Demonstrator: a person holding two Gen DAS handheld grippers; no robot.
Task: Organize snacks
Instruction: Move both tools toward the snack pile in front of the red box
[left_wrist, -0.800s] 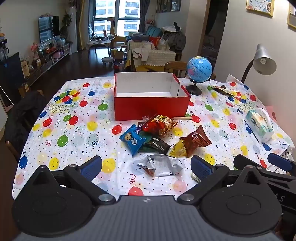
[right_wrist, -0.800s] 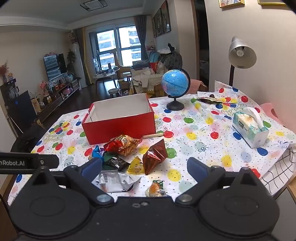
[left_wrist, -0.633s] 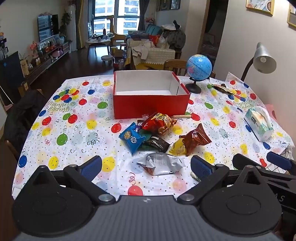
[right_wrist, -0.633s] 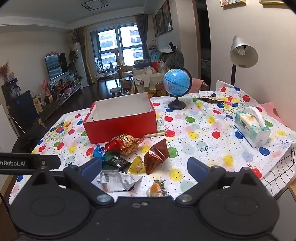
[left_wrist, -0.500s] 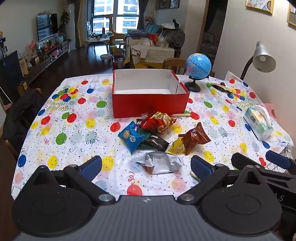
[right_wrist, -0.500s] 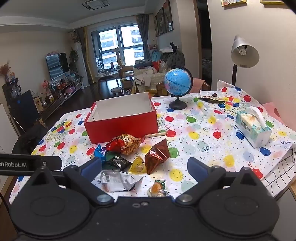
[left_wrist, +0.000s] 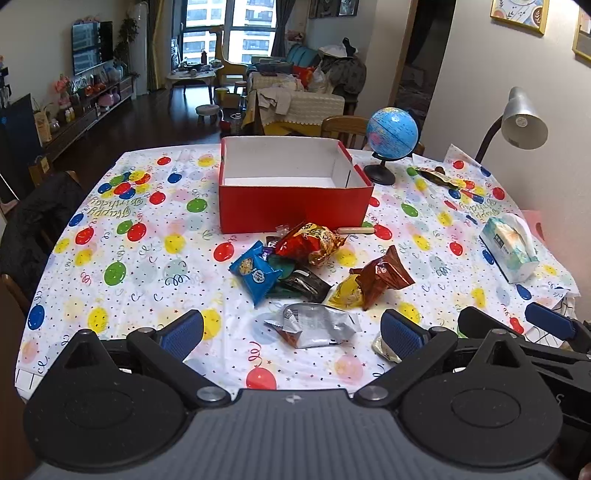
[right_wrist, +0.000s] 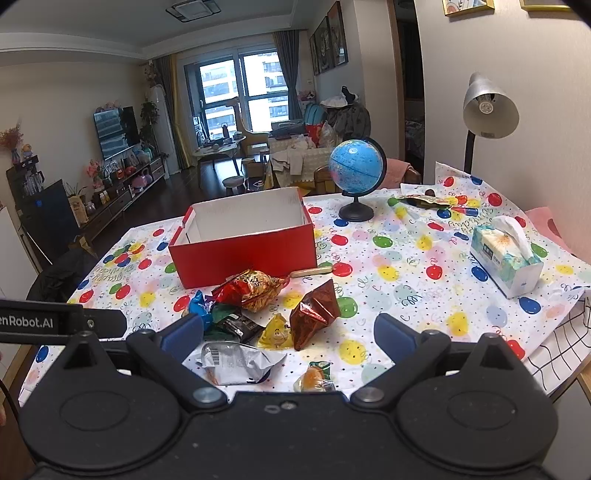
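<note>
Snack packets lie heaped near the tabletop's (left_wrist: 122, 236) front edge, silver packet (left_wrist: 314, 325) nearest. Both the left hand-held gripper (left_wrist: 291, 330) and right hand-held gripper (right_wrist: 290, 332) hover spread apart, holding nothing. Best pinch one packet's crimped edge, then carry it back to the empty red box (left_wrist: 291, 206).

small orange snack (right_wrist: 314, 378) half hidden behind the right gripper (right_wrist: 290, 332) body. dark wrapper (left_wrist: 301, 284) mostly buried under other packets, print too blurry to read. lamp (left_wrist: 517, 122) base out of sight.
</note>
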